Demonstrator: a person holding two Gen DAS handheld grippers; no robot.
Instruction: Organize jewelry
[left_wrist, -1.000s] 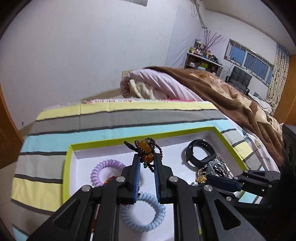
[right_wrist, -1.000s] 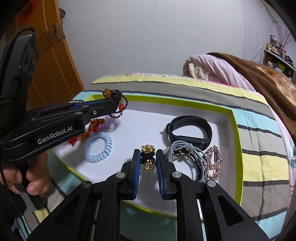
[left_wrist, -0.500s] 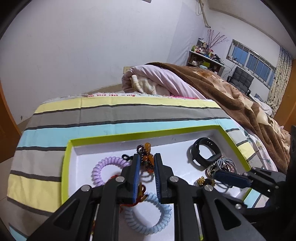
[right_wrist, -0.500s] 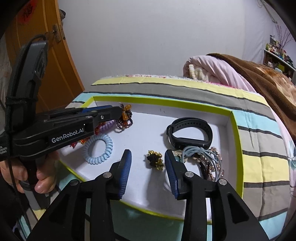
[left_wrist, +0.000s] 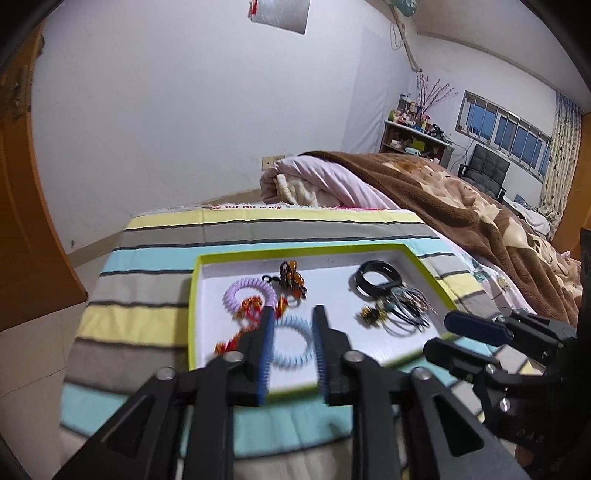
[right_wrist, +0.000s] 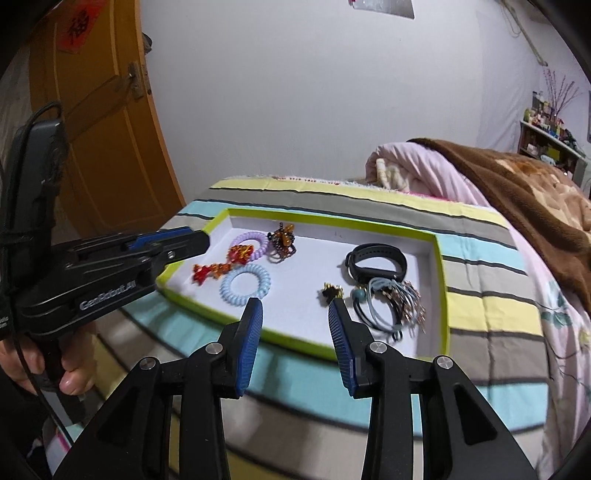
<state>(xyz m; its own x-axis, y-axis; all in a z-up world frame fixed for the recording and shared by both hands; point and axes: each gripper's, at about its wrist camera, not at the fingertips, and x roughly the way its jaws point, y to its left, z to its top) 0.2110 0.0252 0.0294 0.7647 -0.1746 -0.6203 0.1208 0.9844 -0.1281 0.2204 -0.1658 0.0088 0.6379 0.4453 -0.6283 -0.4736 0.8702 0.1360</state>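
Now both empty — left claw (left_wrist: 292, 325) and right claw (right_wrist: 295, 308) spread wide; could snag hair ties (right_wrist: 391, 302) reaching for gold charm (right_wrist: 331, 292).

Inside the green-rimmed white tray (right_wrist: 441, 266), coil hair ties (right_wrist: 245, 284), a beaded bracelet (right_wrist: 282, 240) and a black band (right_wrist: 376, 264) are lying apart.

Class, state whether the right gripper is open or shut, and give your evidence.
Open. The right gripper has its blue-padded jaws spread wide with nothing between them, held above the near edge of the green-rimmed white tray.
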